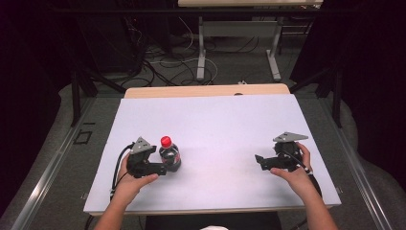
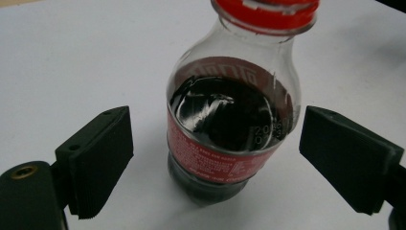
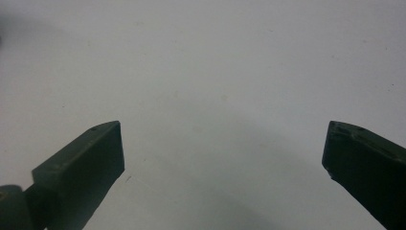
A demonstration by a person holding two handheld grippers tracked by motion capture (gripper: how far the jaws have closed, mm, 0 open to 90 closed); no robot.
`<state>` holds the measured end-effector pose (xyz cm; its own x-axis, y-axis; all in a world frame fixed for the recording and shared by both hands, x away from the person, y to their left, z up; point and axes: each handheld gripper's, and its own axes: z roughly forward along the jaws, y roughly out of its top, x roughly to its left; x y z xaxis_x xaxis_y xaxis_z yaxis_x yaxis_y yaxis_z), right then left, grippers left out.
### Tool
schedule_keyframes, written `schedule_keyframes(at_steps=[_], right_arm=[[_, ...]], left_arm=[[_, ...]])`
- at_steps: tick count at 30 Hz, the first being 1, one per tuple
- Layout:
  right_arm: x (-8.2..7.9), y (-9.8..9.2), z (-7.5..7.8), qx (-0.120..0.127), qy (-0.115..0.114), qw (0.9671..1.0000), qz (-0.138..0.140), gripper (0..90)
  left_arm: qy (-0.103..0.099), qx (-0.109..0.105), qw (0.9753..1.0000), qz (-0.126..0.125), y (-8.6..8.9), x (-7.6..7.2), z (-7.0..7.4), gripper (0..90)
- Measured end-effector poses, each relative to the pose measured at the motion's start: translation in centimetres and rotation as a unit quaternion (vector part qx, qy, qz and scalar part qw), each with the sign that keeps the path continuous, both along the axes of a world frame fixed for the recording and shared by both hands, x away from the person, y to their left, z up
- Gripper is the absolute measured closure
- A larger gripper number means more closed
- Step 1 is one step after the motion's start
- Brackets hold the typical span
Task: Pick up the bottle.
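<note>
A small cola bottle [image 1: 169,154] with a red cap and red label stands upright on the white table [image 1: 215,124], left of centre. My left gripper [image 1: 162,168] is open right beside it. In the left gripper view the bottle [image 2: 232,120] stands between the two black jaws with a gap on each side, so neither jaw touches it; the left gripper [image 2: 218,163] is level with the label. My right gripper [image 1: 259,160] is held over the right part of the table, open, pointing left. In the right gripper view the right gripper [image 3: 222,158] has bare white surface between its jaws.
The white tabletop stretches wide between the two grippers and behind them. Its wooden far edge [image 1: 206,90] borders a floor with cables [image 1: 163,62] and the legs of another table [image 1: 201,52]. Dark curtains stand at both sides.
</note>
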<state>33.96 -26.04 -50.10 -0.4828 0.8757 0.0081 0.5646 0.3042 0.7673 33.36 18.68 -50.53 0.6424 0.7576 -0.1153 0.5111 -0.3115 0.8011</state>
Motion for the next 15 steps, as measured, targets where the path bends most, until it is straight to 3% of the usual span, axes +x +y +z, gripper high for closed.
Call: schedule_keyframes(at_steps=[15], right_arm=[[0.1,0.1,-0.3,-0.002,-0.001,1.0,0.0,0.6]], left_arm=[[-0.005,0.005,1.0,-0.003,-1.4,0.8,-1.7,17.9]])
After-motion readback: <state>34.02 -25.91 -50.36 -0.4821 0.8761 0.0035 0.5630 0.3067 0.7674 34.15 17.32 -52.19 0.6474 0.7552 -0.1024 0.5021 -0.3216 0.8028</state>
